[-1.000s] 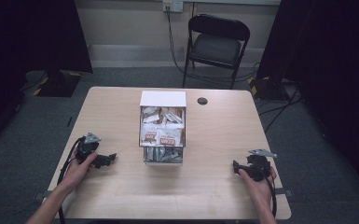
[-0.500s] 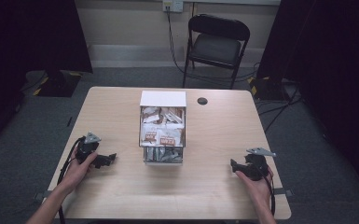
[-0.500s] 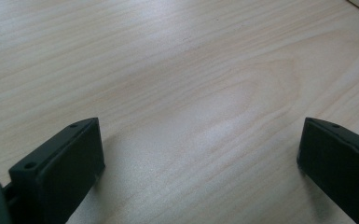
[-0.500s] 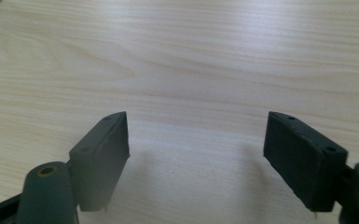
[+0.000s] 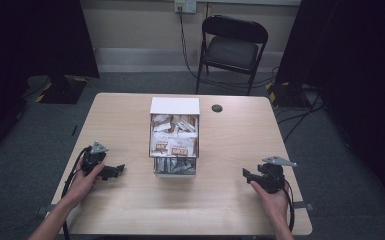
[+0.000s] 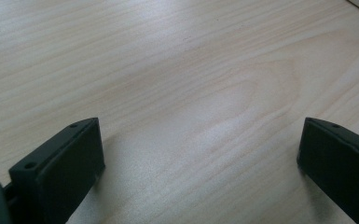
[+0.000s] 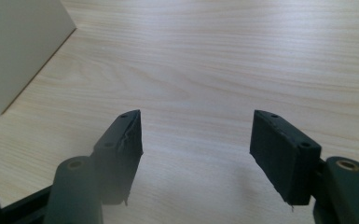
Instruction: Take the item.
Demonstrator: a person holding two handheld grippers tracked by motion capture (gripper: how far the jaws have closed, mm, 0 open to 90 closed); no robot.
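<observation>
Bare table (image 5: 130, 120) around box (image 5: 174, 106) — both tongs (image 5: 120, 169) (image 5: 245, 174) empty, near edges.

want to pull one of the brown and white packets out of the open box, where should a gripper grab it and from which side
Judging by the high view, take a brown and white packet by its top edge, coming straight down from above. The box is open upward, its walls close off the sides, and the packets look packed close, so an upper edge is probably the freest part. The right gripper has open, empty jaws that have just been closing.
</observation>
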